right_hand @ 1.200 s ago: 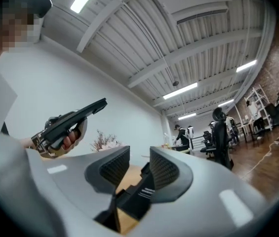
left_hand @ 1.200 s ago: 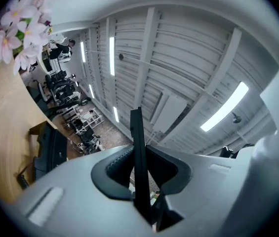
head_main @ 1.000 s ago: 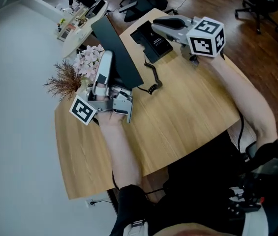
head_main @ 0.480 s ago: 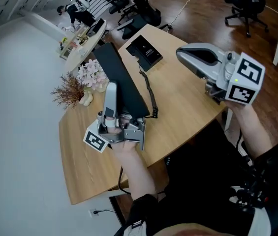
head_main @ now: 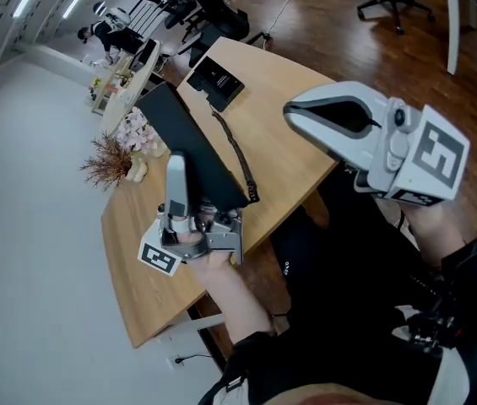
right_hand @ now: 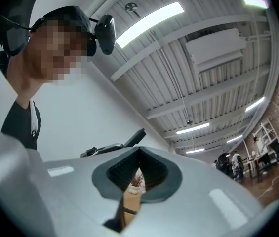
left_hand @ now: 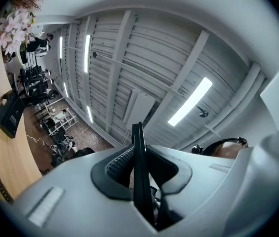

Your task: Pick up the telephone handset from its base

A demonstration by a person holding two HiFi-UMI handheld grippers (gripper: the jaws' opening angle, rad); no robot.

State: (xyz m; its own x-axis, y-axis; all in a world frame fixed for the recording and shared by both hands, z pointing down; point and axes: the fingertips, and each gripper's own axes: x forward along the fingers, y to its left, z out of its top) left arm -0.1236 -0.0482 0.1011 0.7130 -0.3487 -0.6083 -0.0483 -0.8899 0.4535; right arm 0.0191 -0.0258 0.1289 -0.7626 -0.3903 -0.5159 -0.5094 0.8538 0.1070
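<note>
Currently, your left hand (head_main: 208,264): stretched out over the near part of the surface (head_main: 297,154), forearm bare, its claw (head_main: 179,171) aimed away from you and tipped upward.
Left claw state: partly closed, pads clamped on the thin flat telephone handset (head_main: 189,146); in the left gripper view the handset (left_hand: 138,137) stands edge-on between the jaws of that claw (left_hand: 140,154).
Your right hand (head_main: 428,226): raised close to your head, out past the surface's edge over the floor (head_main: 331,24), its claw (head_main: 293,115) pointing toward the left of the head view.
Right claw state: closed all the way, holding nothing; the right gripper view shows only a narrow slit between its pads (right_hand: 138,154).
Handset place: off its base (head_main: 215,78), held above the surface; the base sits at the far end, and the cord (head_main: 236,154) runs from it to the handset's near end.
Counts: two claws, two marker cubes, one handset, one base, one cord, one bunch of flowers (head_main: 137,133).
Materials and shapes: handset a long black slab; cord black and coiled; base black and squarish; surface pale wood grain with a rounded edge; claws smooth grey-white plastic with ribbed dark pads; floor dark wood.
</note>
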